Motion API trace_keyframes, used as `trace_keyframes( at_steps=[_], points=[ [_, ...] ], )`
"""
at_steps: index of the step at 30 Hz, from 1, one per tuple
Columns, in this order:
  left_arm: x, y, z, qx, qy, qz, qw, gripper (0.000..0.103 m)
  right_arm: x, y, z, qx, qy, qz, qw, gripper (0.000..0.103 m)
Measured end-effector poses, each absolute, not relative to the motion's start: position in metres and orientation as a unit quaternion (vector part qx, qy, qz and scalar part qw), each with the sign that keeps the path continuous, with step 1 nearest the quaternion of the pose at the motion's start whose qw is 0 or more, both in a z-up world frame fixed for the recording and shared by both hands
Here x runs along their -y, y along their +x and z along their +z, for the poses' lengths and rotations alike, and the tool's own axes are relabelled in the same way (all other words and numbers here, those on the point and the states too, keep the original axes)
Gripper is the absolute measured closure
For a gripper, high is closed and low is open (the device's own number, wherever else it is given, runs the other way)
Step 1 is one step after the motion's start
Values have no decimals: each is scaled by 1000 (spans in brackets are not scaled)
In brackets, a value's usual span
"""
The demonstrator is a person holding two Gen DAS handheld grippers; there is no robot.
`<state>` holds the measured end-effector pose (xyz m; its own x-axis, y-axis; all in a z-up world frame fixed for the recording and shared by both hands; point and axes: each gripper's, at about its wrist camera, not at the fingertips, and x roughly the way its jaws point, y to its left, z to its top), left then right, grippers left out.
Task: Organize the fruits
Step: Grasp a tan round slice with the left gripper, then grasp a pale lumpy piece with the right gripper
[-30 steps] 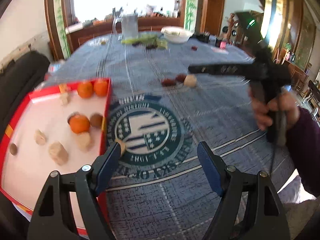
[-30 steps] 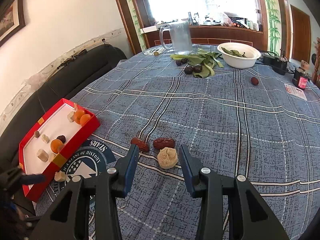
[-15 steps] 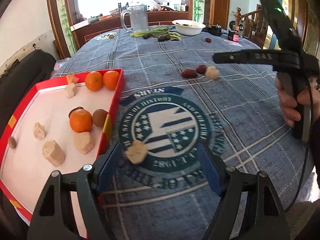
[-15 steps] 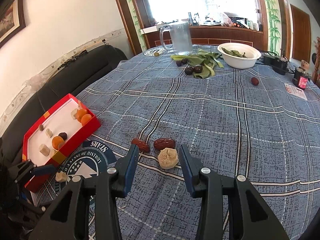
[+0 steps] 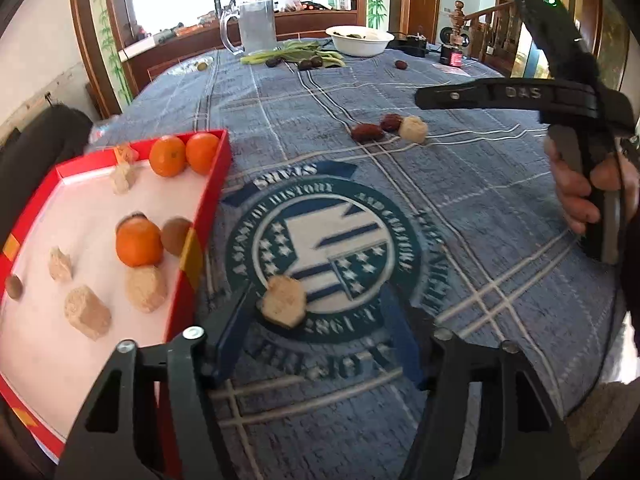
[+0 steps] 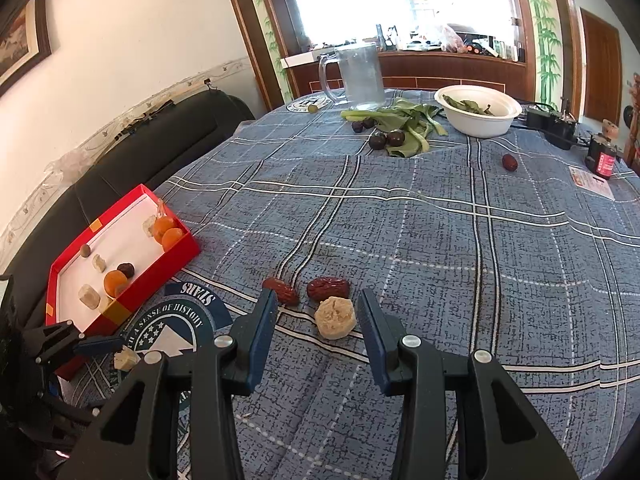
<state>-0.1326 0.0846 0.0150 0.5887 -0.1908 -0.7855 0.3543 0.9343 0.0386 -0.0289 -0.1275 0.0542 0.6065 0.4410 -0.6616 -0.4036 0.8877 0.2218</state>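
Note:
A beige fruit chunk (image 5: 282, 302) lies on the cloth's round emblem, just right of the red tray (image 5: 208, 188). My left gripper (image 5: 320, 320) straddles it with jaws closing; the chunk sits by the left finger, and a gap remains on the right. The tray holds oranges (image 5: 138, 242), beige chunks and a brown fruit. Farther off lie a second beige chunk (image 6: 335, 317) and two red dates (image 6: 327, 288). My right gripper (image 6: 318, 304) hangs open just before that chunk, its fingers on either side and not touching it. The right wrist view shows the left gripper (image 6: 80, 346) at the lower left.
A glass jug (image 6: 360, 76), green leaves with dark plums (image 6: 394, 130), a white bowl (image 6: 478, 116) and a lone date (image 6: 509, 162) stand at the table's far side. A black sofa (image 6: 132, 152) runs along the left. A hand (image 5: 580, 192) holds the right gripper.
The left gripper has shifted from the tray's edge over the beige chunk on the emblem, and its jaws have narrowed. The right gripper has stayed still.

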Motion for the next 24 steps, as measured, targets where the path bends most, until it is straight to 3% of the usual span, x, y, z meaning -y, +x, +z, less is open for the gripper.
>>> trace_keyframes(
  at_steps=[7, 10, 19, 24],
  points=[
    [-86, -130, 15, -426, 103, -151, 886, 53, 127, -28, 54, -378, 26, 242, 893, 62],
    [-86, -136, 16, -425, 109, -144, 887, 63, 125, -27, 51, -384, 27, 253, 888, 62],
    [-84, -136, 15, -426, 110, -130, 888, 65, 122, -21, 40, -411, 26, 255, 875, 62],
    [-77, -137, 14, -423, 111, -129, 890, 77, 122, -21, 38, -416, 12, 242, 876, 62]
  ],
)
